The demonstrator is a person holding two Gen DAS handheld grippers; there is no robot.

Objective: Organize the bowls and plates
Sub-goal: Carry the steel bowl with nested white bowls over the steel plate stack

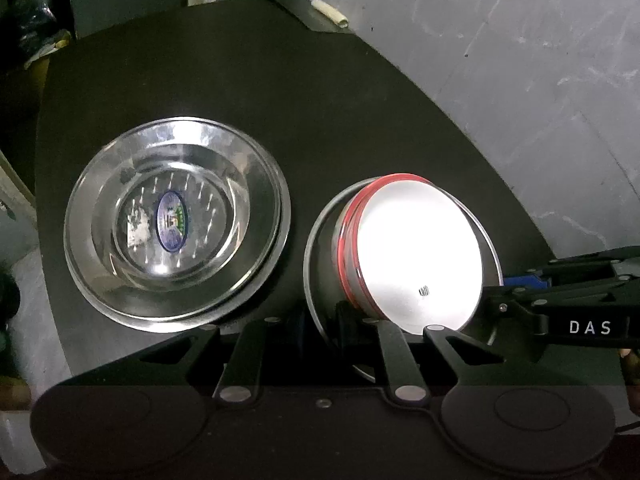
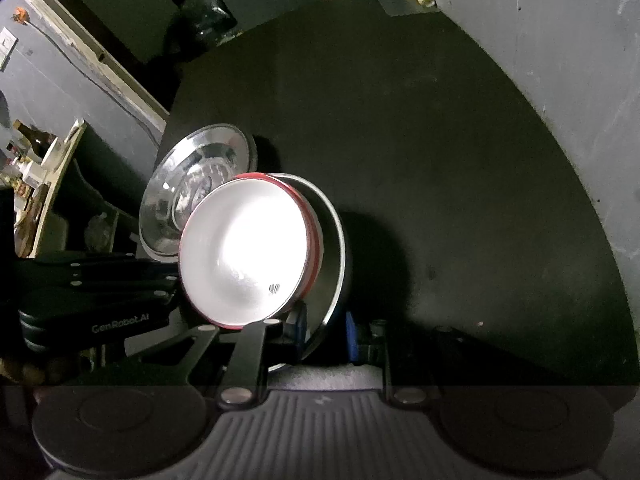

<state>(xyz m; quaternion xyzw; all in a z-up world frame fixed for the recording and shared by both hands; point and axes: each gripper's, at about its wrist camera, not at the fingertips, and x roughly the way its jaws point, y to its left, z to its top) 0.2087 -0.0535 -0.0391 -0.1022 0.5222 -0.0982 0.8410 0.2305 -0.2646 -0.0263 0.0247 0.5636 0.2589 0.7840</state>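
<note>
Now, both claws clamped narrow on rims, left gripper [image 1: 320, 330] and right gripper [image 2: 320, 330] holding the steel plate [image 1: 320, 240] with the tilted red-rimmed white bowls [image 1: 420, 252], steel bowl stack [image 1: 176, 224] beside, black table [image 1: 320, 100]

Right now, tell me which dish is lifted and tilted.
The white bowl with the red rim, nested in a steel plate, gripped at both edges. The other steel dishes lie flat on the black table.

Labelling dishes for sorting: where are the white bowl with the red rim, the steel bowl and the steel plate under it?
white bowl [image 2: 244, 248]: right wrist view, inner bottom.
steel bowl [image 1: 172, 222]: left wrist view, inner bottom.
steel plate [image 1: 280, 216]: left wrist view, right rim.
</note>
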